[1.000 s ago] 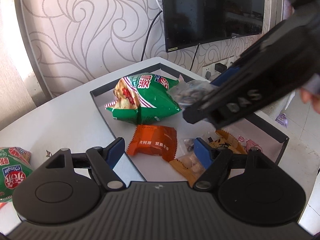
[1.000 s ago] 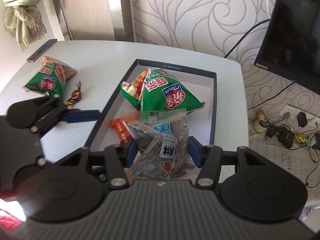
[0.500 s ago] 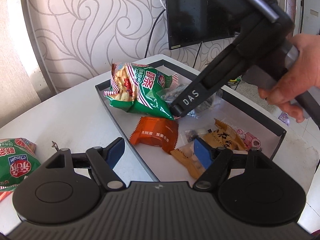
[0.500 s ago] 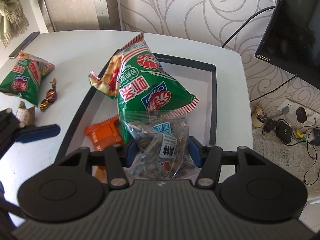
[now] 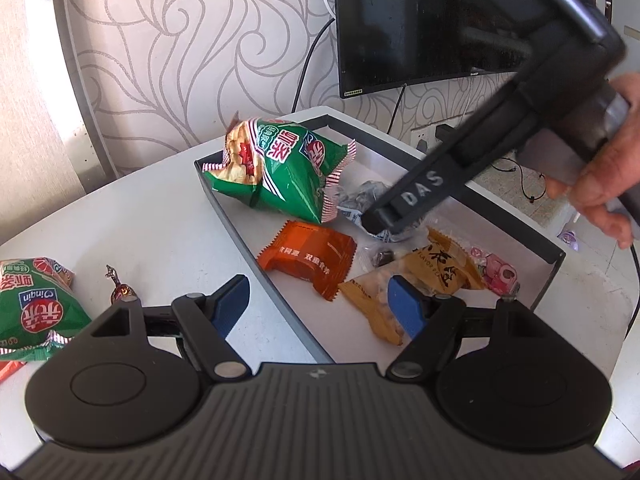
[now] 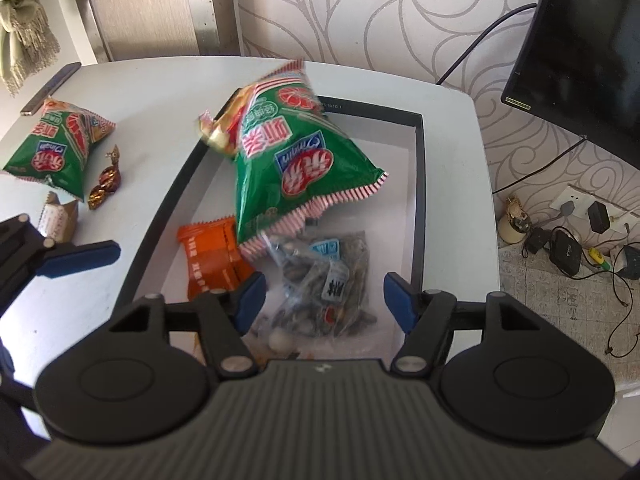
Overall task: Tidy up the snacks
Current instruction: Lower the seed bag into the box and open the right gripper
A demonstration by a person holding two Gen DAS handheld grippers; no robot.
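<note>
1. Two grippers work over a dark-rimmed tray (image 6: 421,184) on a pale grey table (image 6: 168,92). The right gripper (image 6: 325,300) has just been opening its jaws: the clear bag of sunflower seeds (image 6: 326,276) lies in the tray between the blue pads, which stand clear of it on both sides.
2. The left gripper (image 5: 318,308) hangs with its jaws wide and nothing between them, straddling the tray's near rim.
3. Hard to make out: the green chip bag (image 6: 292,160) in the tray is blurred in the right wrist view and tilted, its lower edge overlapping the seed bag and an orange packet (image 6: 210,256). In the left wrist view the right gripper's black body covers most of the seed bag.
4. Each gripper's housing cuts off the tray's near end. A yellow-brown packet (image 5: 440,268) and a pink one (image 5: 496,274) show only in the left wrist view; their print is too small to read.
5. Outside the tray, on the table: a second green chip bag (image 6: 60,148), a foil-wrapped candy (image 6: 106,184) and a small cream-and-brown packet (image 6: 60,220), partly behind the left gripper's finger.
6. Room: swirl-patterned wallpaper (image 5: 180,40), a dark wall screen (image 5: 420,20) with a cable hanging down, and plugs and adapters on the floor (image 6: 568,248) by a wall socket. A hand (image 5: 604,168) grips the right handle.
</note>
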